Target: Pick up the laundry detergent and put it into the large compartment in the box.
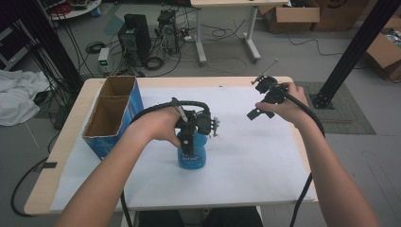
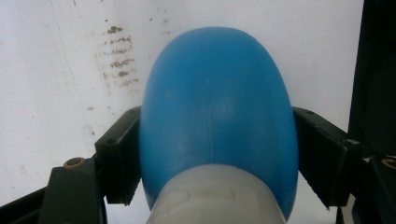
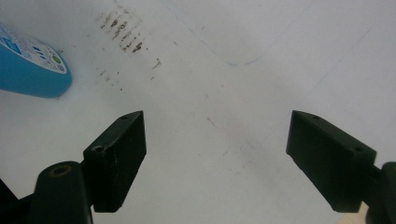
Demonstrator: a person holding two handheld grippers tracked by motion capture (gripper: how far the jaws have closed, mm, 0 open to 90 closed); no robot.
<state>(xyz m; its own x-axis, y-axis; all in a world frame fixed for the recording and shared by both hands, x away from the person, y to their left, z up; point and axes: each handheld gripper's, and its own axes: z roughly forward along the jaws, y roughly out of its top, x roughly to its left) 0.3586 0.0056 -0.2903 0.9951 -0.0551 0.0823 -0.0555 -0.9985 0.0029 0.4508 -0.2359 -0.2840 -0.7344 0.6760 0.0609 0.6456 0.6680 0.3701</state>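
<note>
One blue bottle (image 2: pixel 217 112) stands gripped in the left claw (image 2: pixel 217 154); the right claw (image 3: pixel 215 158) gapes, one open carton (image 1: pixel 113 113) nearby

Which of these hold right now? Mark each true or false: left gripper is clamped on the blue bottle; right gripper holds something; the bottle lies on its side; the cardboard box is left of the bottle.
1. The left gripper is clamped on the blue bottle: true.
2. The right gripper holds something: false, its jaws stand open over the white table cover.
3. The bottle lies on its side: false, it stands upright.
4. The cardboard box is left of the bottle: true.
</note>
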